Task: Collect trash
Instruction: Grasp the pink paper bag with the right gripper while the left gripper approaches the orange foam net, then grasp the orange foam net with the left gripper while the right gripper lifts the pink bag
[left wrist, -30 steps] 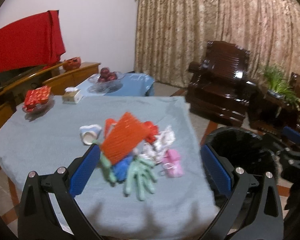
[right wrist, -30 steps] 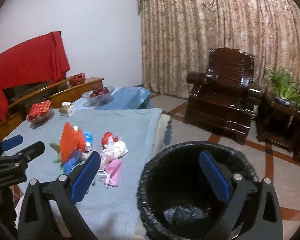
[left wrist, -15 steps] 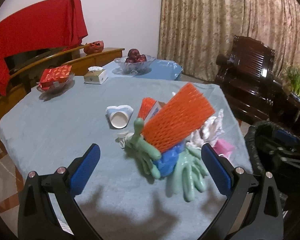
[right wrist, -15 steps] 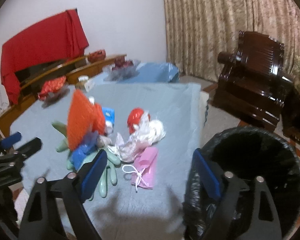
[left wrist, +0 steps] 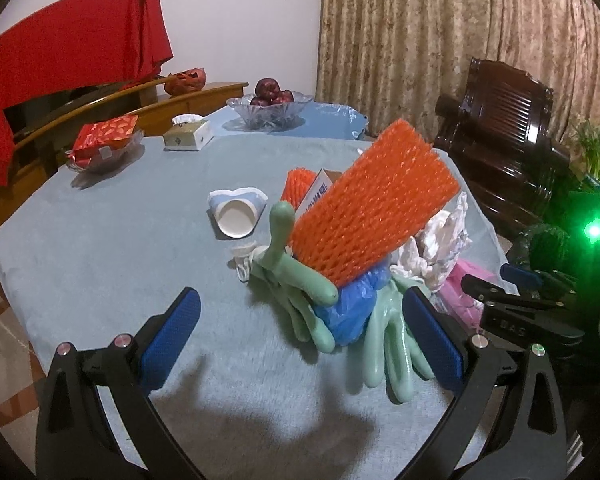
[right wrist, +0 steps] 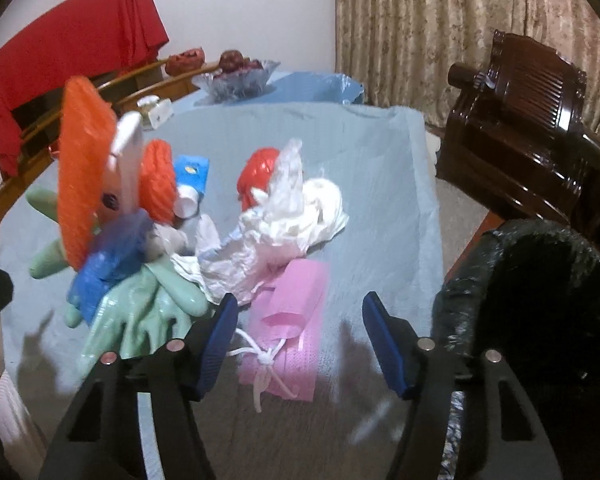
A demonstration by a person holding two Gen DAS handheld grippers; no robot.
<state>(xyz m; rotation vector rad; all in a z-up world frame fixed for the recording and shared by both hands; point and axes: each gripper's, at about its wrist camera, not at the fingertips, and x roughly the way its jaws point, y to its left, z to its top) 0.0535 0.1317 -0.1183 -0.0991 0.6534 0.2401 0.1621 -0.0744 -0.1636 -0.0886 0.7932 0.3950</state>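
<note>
Blue-padded left gripper and right gripper, both spread apart and empty, hover at lower frame over the grey-blue tablecloth before beige curtains.

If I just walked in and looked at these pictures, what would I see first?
Probably the big orange foam net, sticking up tilted from the heap of trash in the middle of the table. Right under it sprawl pale green rubber gloves and a crumpled blue bag. On the pile's right side lies a pink mask, just in front of the open right gripper, with the black bin beside the table.
</note>
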